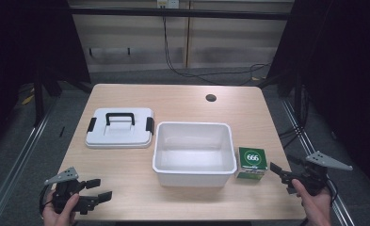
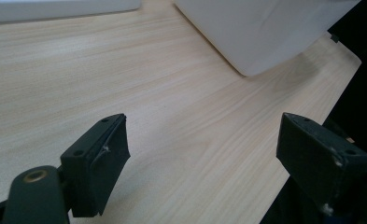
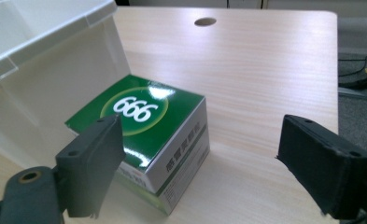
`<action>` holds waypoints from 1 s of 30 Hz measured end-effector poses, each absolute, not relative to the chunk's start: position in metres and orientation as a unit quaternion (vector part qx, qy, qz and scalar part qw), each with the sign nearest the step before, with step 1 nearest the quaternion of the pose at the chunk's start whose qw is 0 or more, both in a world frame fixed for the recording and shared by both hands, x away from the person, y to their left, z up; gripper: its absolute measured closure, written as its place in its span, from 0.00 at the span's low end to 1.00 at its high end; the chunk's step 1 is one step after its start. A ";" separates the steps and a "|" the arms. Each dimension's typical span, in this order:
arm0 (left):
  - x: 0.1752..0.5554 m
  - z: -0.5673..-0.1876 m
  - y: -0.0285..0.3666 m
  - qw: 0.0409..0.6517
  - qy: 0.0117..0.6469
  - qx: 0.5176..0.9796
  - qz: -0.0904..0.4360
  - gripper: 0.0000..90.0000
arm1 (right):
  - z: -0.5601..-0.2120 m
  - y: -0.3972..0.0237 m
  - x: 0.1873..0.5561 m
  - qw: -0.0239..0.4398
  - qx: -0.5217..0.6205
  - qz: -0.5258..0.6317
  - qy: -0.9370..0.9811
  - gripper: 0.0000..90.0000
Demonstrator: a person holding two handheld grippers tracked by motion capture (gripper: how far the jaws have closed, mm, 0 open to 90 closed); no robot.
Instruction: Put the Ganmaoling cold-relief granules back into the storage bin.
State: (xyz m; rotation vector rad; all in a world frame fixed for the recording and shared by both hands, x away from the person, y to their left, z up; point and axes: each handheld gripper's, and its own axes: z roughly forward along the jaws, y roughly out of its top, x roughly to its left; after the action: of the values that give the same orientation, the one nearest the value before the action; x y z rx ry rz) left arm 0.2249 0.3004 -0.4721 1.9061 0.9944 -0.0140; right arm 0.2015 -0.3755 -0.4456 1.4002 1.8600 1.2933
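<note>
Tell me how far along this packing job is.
Early. Done: the white lid with black handle lies off the empty white plastic bin. In hand: the right gripper, jaws open, points at the green and white cardboard box, not touching it. The left gripper waits open. Left: grasping, binning, probably lidding.

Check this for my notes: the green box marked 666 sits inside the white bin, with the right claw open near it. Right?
Not quite. The green box stands on the table just outside the white bin, beside its right wall, as the high view shows. The right claw is indeed open near it.
</note>
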 end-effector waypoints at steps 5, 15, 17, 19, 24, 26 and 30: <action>0.224 -0.471 0.301 0.478 0.408 0.778 -0.005 0.19 | -0.445 -0.380 0.198 0.222 0.500 0.500 0.671 0.15; 0.224 -0.471 0.301 0.479 0.407 0.778 -0.008 0.19 | -0.444 -0.375 0.200 0.198 0.475 0.515 0.685 0.15; 0.224 -0.472 0.302 0.478 0.408 0.778 -0.005 0.19 | -0.444 -0.371 0.200 0.214 0.475 0.496 0.694 0.15; 0.224 -0.472 0.301 0.477 0.408 0.778 -0.007 0.19 | -0.443 -0.367 0.202 0.201 0.472 0.494 0.702 0.15; 0.225 -0.472 0.299 0.474 0.403 0.783 -0.008 0.19 | -0.429 -0.363 0.208 0.195 0.447 0.490 0.722 0.15; 0.225 -0.472 0.299 0.473 0.405 0.782 -0.008 0.19 | -0.425 -0.362 0.212 0.182 0.434 0.498 0.728 0.15; 0.224 -0.472 0.299 0.474 0.406 0.781 -0.008 0.19 | -0.421 -0.360 0.216 0.183 0.425 0.498 0.733 0.15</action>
State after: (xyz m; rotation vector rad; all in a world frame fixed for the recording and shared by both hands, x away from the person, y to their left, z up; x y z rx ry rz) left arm 0.2242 0.2991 -0.4725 1.9112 0.9928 -0.0207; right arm 0.2163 -0.3596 -0.4210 1.1985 2.0695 1.4058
